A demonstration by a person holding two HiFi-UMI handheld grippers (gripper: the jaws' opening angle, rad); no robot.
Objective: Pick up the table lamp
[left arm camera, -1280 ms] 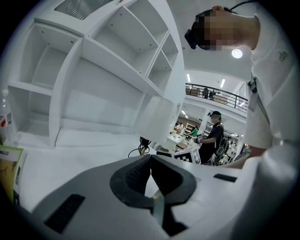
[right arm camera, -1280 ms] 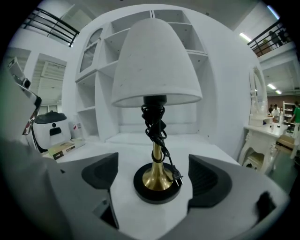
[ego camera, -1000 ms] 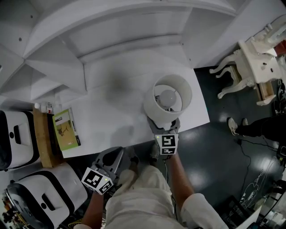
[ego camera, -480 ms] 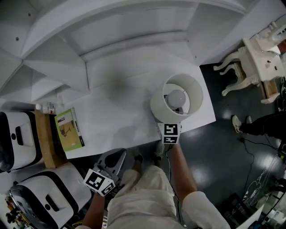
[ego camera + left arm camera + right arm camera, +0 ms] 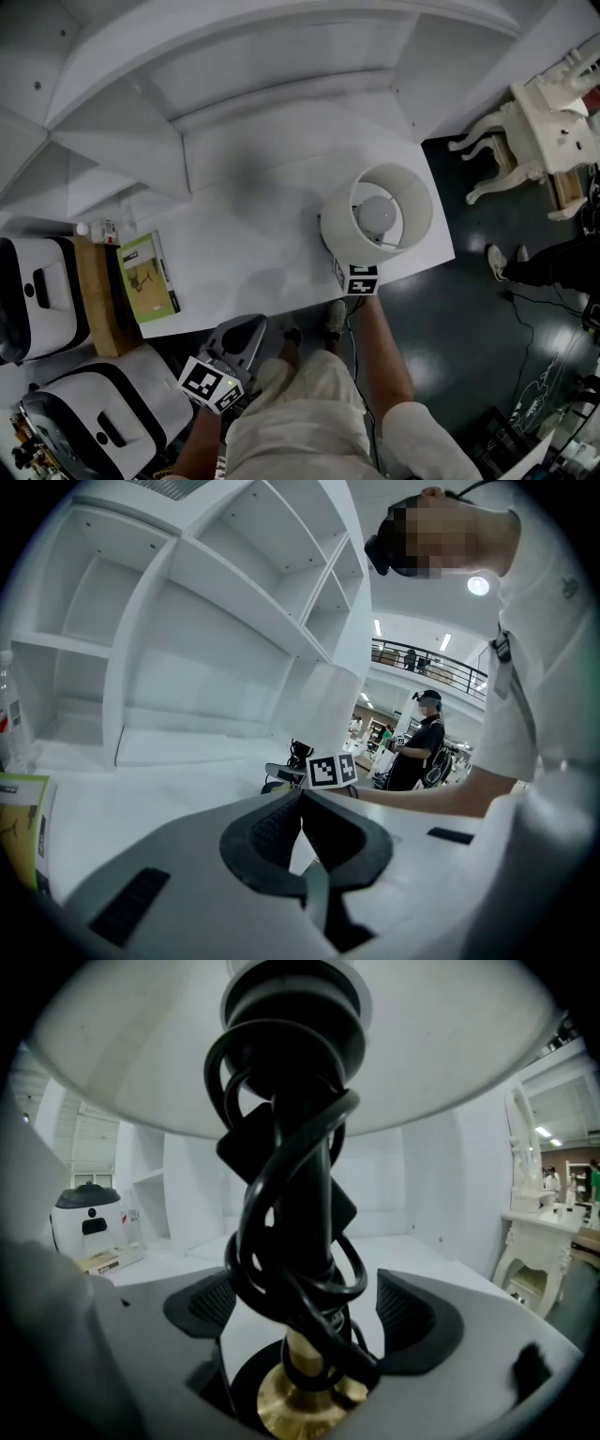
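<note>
My right gripper point(image 5: 302, 1305) is at the table lamp point(image 5: 377, 217), which stands at the front right corner of the white desk point(image 5: 253, 234), close to both edges. My jaws are spread, one ribbed pad on each side of the lamp's stem. The stem sits deep between them, and a narrow gap shows on either side, so I am not yet pressing on it. A black cord point(image 5: 281, 1194) is wound in loose loops round the stem, from under the white shade down to the brass foot point(image 5: 305, 1402). From the head view, only my marker cube shows at the shade's near side.

My left gripper point(image 5: 300, 803) is clenched on nothing, its pads meeting at the tips. I hold it off the desk's front edge, near the left corner, close to my body.

A green booklet point(image 5: 148, 277) lies just past the desk's left edge. White shelving point(image 5: 187, 621) rises behind the desk.
</note>
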